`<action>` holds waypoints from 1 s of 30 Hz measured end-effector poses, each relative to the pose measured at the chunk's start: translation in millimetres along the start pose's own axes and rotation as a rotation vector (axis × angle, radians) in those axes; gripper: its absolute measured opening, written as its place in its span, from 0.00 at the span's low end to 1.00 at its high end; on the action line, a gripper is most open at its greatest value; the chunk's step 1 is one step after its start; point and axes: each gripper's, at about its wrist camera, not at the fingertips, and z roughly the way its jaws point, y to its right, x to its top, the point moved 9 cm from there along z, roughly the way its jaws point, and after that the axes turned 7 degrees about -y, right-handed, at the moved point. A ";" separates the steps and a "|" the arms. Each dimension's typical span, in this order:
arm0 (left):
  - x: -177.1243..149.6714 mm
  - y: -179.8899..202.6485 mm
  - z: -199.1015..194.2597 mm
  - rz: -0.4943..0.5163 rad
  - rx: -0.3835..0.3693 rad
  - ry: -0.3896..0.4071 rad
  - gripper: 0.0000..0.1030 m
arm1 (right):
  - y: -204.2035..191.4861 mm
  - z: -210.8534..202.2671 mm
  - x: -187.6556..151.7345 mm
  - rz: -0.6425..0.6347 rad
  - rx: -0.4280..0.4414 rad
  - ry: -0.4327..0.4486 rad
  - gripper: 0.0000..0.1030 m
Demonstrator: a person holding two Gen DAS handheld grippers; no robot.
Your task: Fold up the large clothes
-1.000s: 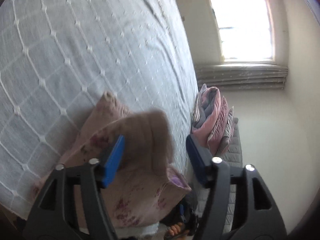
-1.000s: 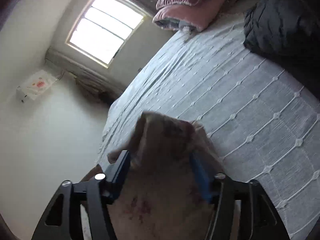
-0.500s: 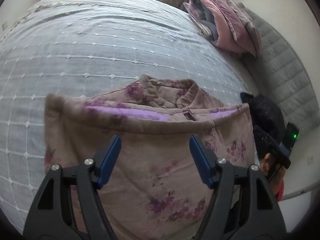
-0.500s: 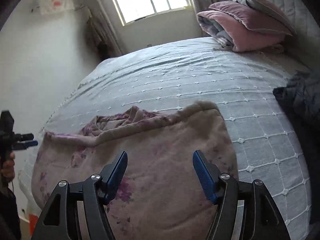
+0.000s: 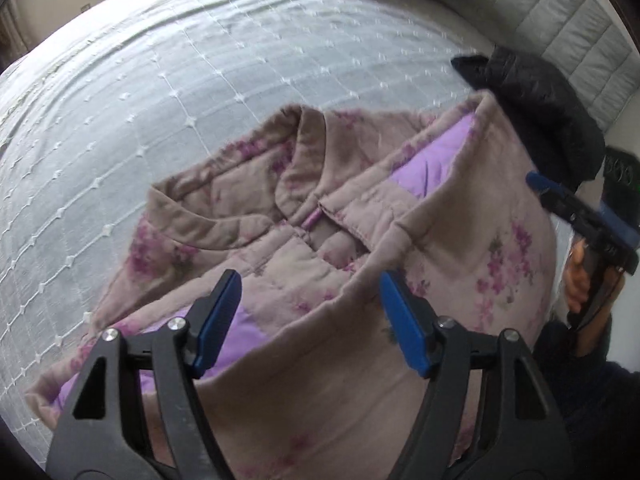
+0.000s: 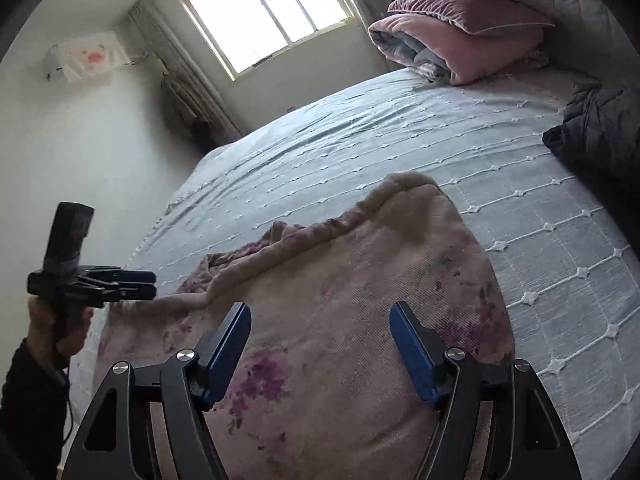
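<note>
A beige quilted garment with purple flowers and a lilac lining lies folded over on the grey bedspread; its collar shows in the left wrist view. It also fills the lower right wrist view. My left gripper is open and empty just above the garment's folded edge. My right gripper is open and empty above the garment's back. Each gripper shows in the other's view: the right one at the garment's right side, the left one at its left edge.
A black padded jacket lies on the bed next to the garment, near the quilted headboard. A folded pink duvet with pillows sits at the head of the bed. A window is in the far wall.
A second ago both grippers held the garment's edge up. They have opened and let it drop folded onto the bed, and now hover over it, drawn back slightly.
</note>
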 end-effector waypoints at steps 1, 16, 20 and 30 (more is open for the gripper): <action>-2.7 3.3 7.3 0.004 0.001 -0.018 0.70 | 2.5 0.3 -2.0 0.001 -0.006 -0.006 0.71; -11.8 29.7 -31.5 -0.094 0.140 0.175 0.06 | 17.9 -2.4 3.8 0.050 0.006 -0.002 0.71; 25.6 24.0 -60.0 -0.154 0.207 0.254 0.05 | 27.1 -11.1 12.5 0.086 -0.023 0.051 0.71; 24.8 -15.4 64.2 -0.261 0.319 0.087 0.05 | 43.9 -18.5 16.8 0.099 -0.132 0.087 0.71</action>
